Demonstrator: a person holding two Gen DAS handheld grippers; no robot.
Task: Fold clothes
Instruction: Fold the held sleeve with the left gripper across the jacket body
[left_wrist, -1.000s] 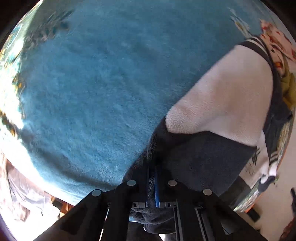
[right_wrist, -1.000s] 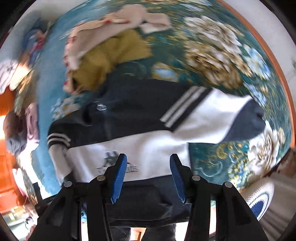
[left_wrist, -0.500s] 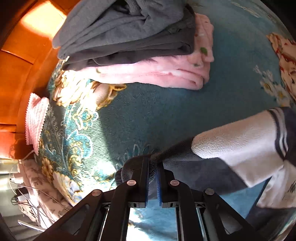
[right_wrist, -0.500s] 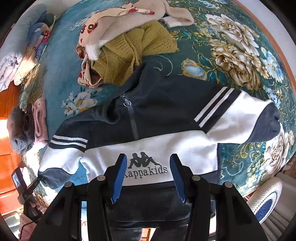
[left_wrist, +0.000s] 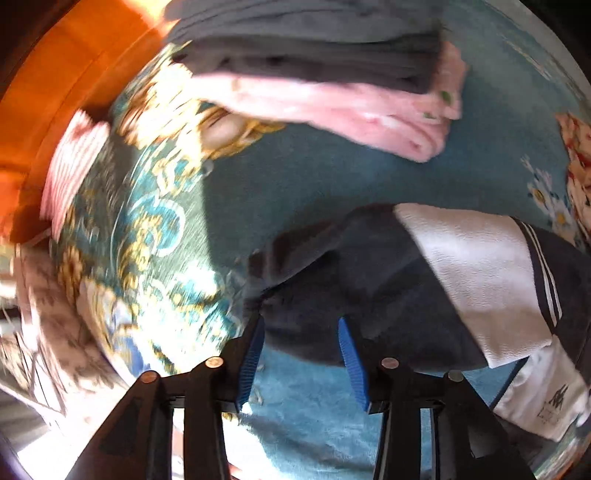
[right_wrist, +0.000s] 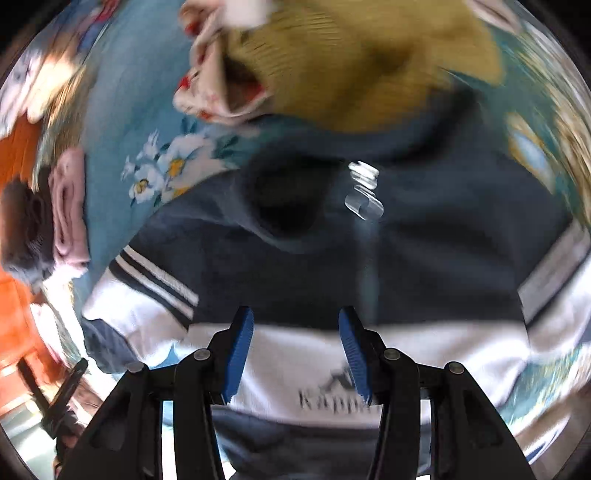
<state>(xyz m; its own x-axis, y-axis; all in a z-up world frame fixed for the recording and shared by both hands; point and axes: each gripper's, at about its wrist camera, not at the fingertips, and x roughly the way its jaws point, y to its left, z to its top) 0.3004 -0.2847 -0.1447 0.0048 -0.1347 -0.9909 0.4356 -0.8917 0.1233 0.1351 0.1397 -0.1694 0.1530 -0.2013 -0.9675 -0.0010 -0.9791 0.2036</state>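
A navy and white zip hoodie (right_wrist: 303, 266) lies spread face up on the teal floral blanket (left_wrist: 303, 184). Its logo band shows in the right wrist view. In the left wrist view its sleeve (left_wrist: 461, 266) lies flat, with the dark cuff (left_wrist: 295, 254) just ahead of my left gripper (left_wrist: 300, 325), which is open and empty. My right gripper (right_wrist: 296, 317) is open and empty, close over the hoodie's chest below the zip pull (right_wrist: 364, 201).
A folded stack of grey and pink clothes (left_wrist: 332, 74) lies beyond the sleeve. It also shows at the left in the right wrist view (right_wrist: 55, 214). A mustard knit (right_wrist: 369, 62) and a patterned cream garment (right_wrist: 221, 77) lie above the hood. An orange wooden edge (left_wrist: 55, 92) borders the blanket.
My left gripper has opened and let go of the sleeve cuff, which now lies on the blanket. My right gripper has moved forward and closer over the hoodie, still open.
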